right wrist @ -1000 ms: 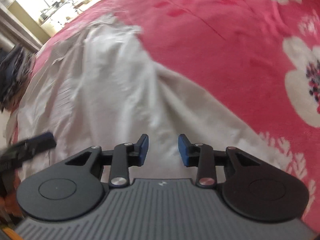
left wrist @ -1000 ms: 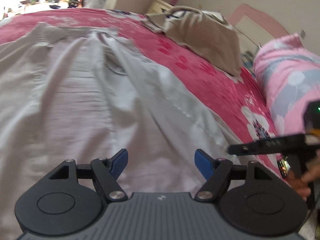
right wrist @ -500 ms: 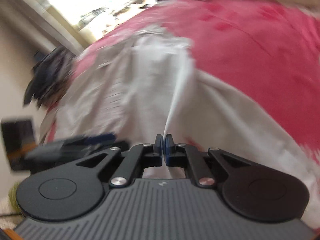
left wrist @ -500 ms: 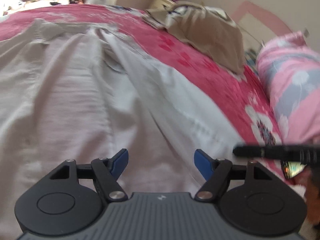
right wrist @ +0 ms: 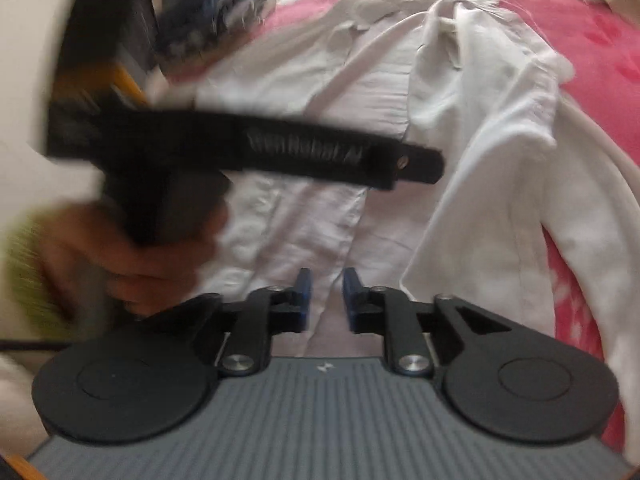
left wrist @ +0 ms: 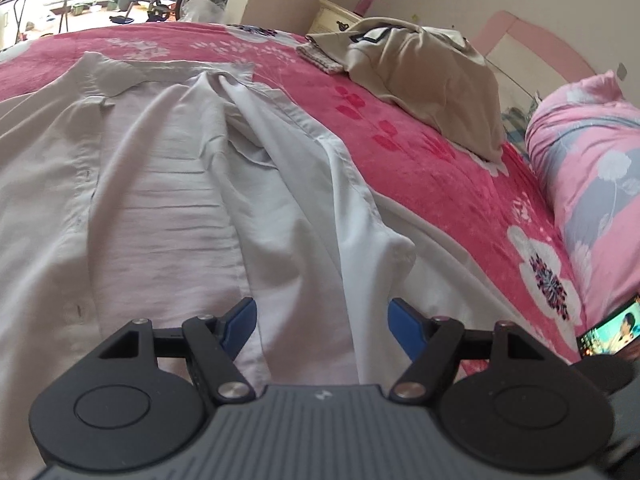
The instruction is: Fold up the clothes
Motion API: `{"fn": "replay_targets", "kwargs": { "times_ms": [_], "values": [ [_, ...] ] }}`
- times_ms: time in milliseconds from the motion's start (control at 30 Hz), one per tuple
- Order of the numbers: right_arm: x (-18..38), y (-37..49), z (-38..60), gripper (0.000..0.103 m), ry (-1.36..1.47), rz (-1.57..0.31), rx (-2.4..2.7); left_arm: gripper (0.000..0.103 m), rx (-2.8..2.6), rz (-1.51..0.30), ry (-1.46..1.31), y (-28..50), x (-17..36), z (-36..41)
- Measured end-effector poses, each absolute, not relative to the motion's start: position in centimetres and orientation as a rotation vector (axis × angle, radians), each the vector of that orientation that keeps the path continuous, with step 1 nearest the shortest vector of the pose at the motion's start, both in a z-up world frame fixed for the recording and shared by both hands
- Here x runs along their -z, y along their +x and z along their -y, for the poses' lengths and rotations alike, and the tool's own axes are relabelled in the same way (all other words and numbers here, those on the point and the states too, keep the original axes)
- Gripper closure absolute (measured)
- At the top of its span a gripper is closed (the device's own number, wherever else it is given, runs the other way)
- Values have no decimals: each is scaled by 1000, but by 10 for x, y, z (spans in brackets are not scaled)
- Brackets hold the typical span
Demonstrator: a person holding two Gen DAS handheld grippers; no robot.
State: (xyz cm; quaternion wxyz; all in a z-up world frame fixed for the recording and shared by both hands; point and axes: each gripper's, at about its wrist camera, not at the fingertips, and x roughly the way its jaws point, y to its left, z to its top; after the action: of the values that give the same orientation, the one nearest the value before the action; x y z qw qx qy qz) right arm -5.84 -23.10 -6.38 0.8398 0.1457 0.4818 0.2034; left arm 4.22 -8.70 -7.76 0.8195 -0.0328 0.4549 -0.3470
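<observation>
Shirt of white, wrinkled cotton (left wrist: 168, 200) lies spread on the pink floral bed (left wrist: 432, 168), one sleeve folded inward; remaining folds pending. Left hand-held gripper (left wrist: 320, 322) hovers open above its hem; right hand-held gripper (right wrist: 324, 296) is opening, nothing clamped.

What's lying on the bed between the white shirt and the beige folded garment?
Nothing: the left wrist view shows only bare pink floral blanket between the white shirt and the beige garment.
</observation>
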Motion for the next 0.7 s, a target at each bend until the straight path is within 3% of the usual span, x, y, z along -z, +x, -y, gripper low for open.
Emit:
{"fn": "replay_targets", "kwargs": {
  "times_ms": [167,433,533,700],
  "values": [
    [51,-79,314,70,564,-1010,-187,30,750,-963,-53,38,78,88],
    [114,-88,385,66,924,-1224,82,30,784,-963,8,21,80,95],
    [116,-88,384,59,949,-1225,70,30,808,-974,49,12,85,100],
    [115,-84,372,59,866,-1230,16,30,836,-959,130,-3,93,111]
  ]
}}
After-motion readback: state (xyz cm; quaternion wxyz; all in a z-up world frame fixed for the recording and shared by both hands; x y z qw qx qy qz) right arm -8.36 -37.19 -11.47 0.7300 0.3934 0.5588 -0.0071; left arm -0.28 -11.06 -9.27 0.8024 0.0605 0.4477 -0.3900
